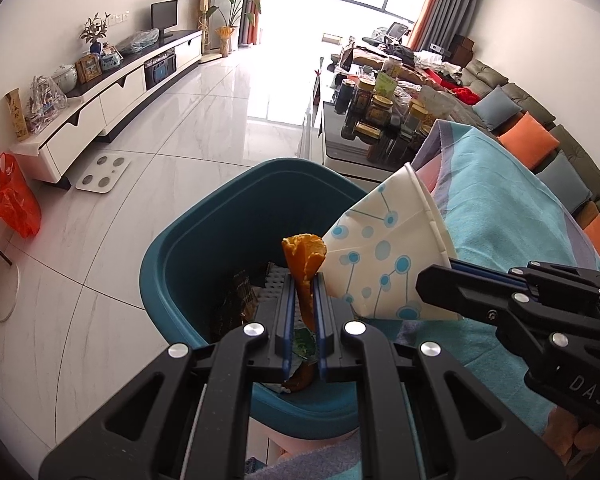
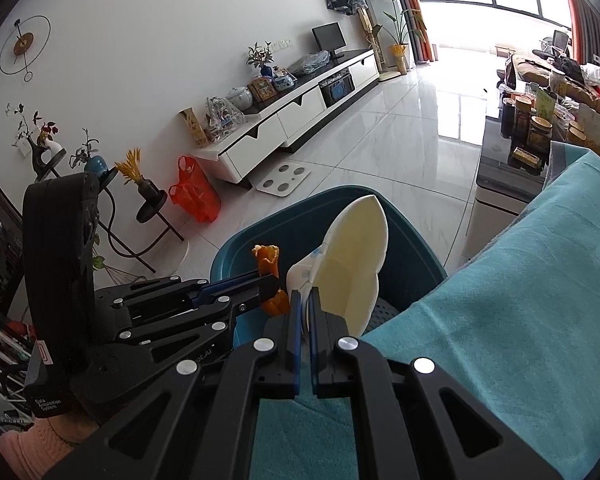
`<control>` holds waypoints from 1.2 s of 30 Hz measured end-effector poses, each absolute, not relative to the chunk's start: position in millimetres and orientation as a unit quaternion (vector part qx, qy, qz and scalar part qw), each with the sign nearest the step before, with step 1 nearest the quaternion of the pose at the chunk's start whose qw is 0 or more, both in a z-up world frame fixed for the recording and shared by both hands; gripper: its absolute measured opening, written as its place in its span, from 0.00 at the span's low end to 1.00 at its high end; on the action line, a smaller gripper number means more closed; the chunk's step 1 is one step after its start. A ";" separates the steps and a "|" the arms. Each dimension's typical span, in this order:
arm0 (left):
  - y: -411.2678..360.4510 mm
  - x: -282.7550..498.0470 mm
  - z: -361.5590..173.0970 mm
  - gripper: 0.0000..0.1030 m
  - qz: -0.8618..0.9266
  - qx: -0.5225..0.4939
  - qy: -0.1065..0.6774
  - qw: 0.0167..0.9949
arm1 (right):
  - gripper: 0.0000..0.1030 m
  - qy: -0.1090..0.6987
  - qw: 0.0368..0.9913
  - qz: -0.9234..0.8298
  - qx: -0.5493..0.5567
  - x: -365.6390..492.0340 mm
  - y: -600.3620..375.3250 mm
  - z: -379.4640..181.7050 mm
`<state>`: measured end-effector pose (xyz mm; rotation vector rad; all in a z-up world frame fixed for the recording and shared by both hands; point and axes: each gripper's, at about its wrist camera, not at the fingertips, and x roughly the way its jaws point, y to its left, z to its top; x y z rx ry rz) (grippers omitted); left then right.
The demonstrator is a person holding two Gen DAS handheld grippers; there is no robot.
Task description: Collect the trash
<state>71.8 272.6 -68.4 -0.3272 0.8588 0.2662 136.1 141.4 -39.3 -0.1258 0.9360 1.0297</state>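
Jaws of left gripper [image 1: 303,280] clamp one orange peel [image 1: 305,258], right gripper [image 2: 305,300] one paper cup [image 2: 354,264], over one bin [image 1: 188,240].

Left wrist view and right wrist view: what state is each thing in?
Left tool: shut on the orange peel, over the bin.
Right tool: shut on the flattened white paper cup with blue dots.
Teal plastic bin: open, trash inside.
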 end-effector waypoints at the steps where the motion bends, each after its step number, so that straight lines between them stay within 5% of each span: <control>1: 272.4 72.5 -69.2 0.09 0.129 -0.157 0.414 0.887 | 0.02 0.431 0.766 0.473 -0.058 136.5 142.8 -39.7; 25: 277.8 83.5 -87.0 0.12 0.133 -0.162 0.433 0.877 | 0.05 0.468 0.758 0.452 -0.036 158.2 149.9 -52.3; 34: 277.6 71.2 -77.3 0.52 0.134 -0.159 0.407 0.890 | 0.19 0.456 0.769 0.447 -0.025 157.5 139.7 -49.5; 36: 277.3 62.3 -69.8 0.79 0.137 -0.156 0.391 0.897 | 0.22 0.447 0.776 0.445 -0.018 156.4 131.0 -45.6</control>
